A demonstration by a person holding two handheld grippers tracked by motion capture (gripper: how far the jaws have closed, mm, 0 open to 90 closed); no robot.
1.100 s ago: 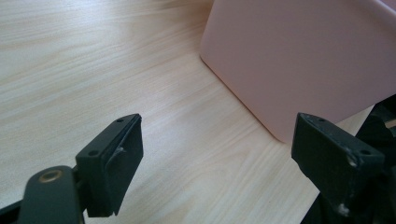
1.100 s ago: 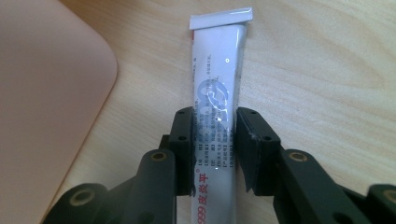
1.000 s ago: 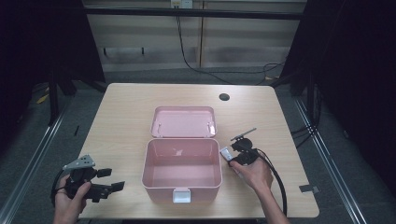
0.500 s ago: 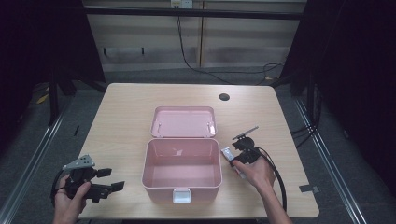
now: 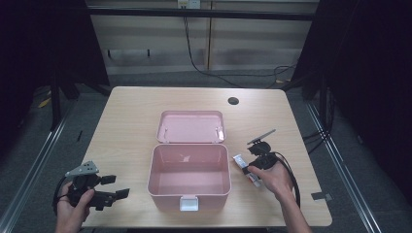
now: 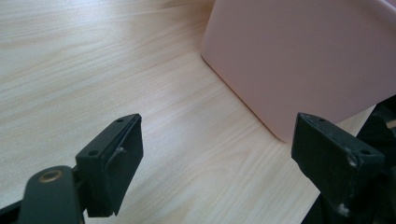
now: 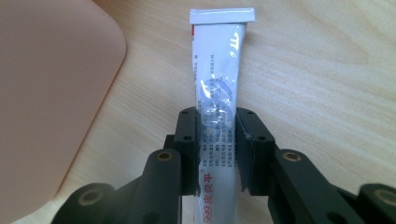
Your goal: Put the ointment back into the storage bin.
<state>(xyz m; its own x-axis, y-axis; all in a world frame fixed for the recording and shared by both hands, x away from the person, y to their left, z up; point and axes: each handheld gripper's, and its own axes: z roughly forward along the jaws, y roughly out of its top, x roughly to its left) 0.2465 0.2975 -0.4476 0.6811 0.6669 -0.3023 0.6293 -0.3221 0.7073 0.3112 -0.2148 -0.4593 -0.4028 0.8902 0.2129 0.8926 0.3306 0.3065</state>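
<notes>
An open pink box stands mid-table, its lid lying flat behind it. To its right a white tube with printed text lies on the wood. My right gripper is shut on it. In the right gripper view the two pads press the tube on both sides at about mid-length, inside my right gripper, and the crimped end points away, beside the box wall. My left gripper rests at the near left, open and holding nothing. In the left gripper view my left gripper faces the box corner.
A round cable hole sits in the tabletop at the far right. A small dark tag lies near the front right corner. Bare wood stretches left of the box. Metal rails run along both sides of the table.
The right hand has shifted slightly toward the near edge, the tube moving with it. The left hand and gripper have kept still.
</notes>
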